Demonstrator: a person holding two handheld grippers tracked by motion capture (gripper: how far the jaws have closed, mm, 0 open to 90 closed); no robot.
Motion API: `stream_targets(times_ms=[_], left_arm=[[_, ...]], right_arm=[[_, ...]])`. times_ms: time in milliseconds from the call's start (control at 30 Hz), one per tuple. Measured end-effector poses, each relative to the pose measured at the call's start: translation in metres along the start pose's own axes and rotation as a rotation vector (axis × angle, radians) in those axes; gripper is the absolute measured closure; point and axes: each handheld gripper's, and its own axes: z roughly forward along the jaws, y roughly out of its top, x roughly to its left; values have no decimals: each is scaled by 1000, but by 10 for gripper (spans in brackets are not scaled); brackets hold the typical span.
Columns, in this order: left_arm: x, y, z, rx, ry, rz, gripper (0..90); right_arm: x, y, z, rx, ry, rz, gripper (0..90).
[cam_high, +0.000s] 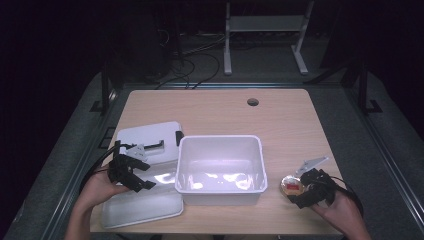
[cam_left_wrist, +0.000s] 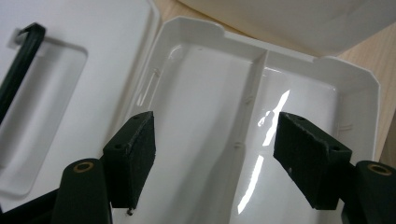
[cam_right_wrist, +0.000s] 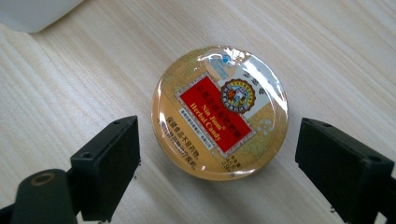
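- My right fingers (cam_right_wrist: 217, 163) stand spread around the round candy tin (cam_right_wrist: 219, 112) — not touching it — on the tabletop (cam_high: 280, 115), right of the white bin (cam_high: 220, 162).
- My left fingers (cam_left_wrist: 215, 158) hang spread over the 2-part tray (cam_left_wrist: 299, 84), holding nothing.

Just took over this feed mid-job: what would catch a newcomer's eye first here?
The white tub at the table's middle stands out, open and bare inside. To its right lies a round gold candy tin with a red label, flat on the wood between the open jaws of the right tool. On the left, the left tool hangs open over a shallow white divided tray.
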Motion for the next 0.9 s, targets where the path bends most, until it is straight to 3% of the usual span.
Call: stream_targets(times_ms=[200,700,900], left_arm=[[-2,-2,0,-12,9,-6,274],[-7,-3,4,-19,0,5,250],[-7,-5,4,-19,-4,6,246]], right_arm=[[0,10,11,77,-10,-33,139],[-2,19,17,130,13,-71,195],[-6,22,15,166,60,-79,197]])
